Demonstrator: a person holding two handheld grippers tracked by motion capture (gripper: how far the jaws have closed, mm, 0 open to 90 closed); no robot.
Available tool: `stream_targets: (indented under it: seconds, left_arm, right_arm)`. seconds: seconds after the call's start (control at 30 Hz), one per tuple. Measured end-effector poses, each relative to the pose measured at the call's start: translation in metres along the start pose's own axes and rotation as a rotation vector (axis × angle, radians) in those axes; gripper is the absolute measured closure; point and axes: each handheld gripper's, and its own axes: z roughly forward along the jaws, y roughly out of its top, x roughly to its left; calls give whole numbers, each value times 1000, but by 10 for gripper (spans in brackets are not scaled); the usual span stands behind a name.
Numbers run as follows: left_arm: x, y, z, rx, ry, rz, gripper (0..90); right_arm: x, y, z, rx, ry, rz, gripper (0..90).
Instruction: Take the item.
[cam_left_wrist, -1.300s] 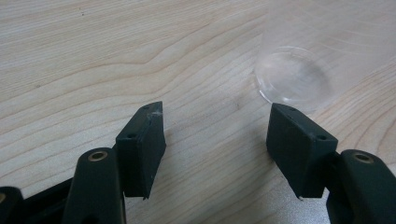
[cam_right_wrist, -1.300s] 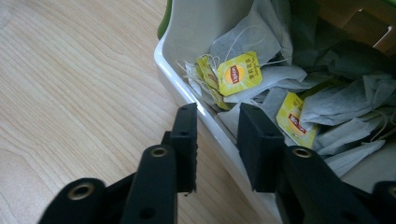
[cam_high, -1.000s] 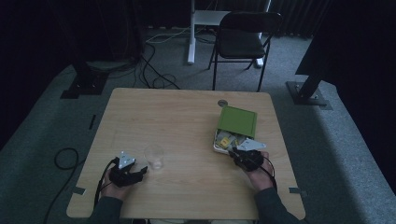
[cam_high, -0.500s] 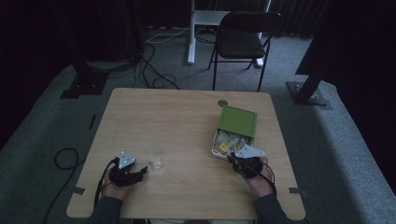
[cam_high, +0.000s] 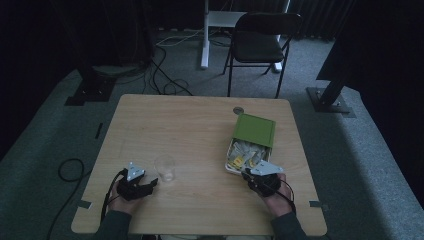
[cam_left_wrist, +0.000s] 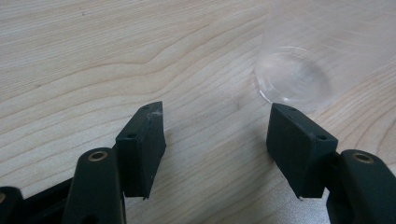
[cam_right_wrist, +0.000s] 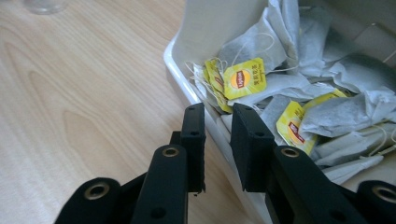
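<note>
The right gripper (cam_right_wrist: 217, 126) hovers at the near rim of the white tin (cam_right_wrist: 187, 70), its jaws narrowly apart with nothing between them; one jaw stands outside the wall, the other over the tea bags (cam_right_wrist: 280, 88). The tin holds a heap of tea bags with yellow tags, and its green lid (cam_high: 255, 129) stands open behind. The left gripper (cam_left_wrist: 217, 135) rests with jaws wide apart, a clear plastic cup (cam_left_wrist: 299, 70) just beyond one fingertip, its top cut off. Whether the right jaws touch the rim is unclear.
</note>
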Motion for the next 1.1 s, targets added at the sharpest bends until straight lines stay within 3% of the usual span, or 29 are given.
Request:
stream_targets:
  seconds: [0.27, 0.73, 1.1]
  left_arm:
    - [0, 0, 0, 0, 0, 0, 382]
    - [0, 0, 0, 1, 0, 0, 381]
    - [0, 0, 0, 1, 0, 1, 380]
  right_arm:
    - [3, 1, -2, -10, 8, -11, 745]
    - [-7, 22, -2, -53, -47, 3, 741]
    - [-14, 34, 4, -51, -89, 59, 769]
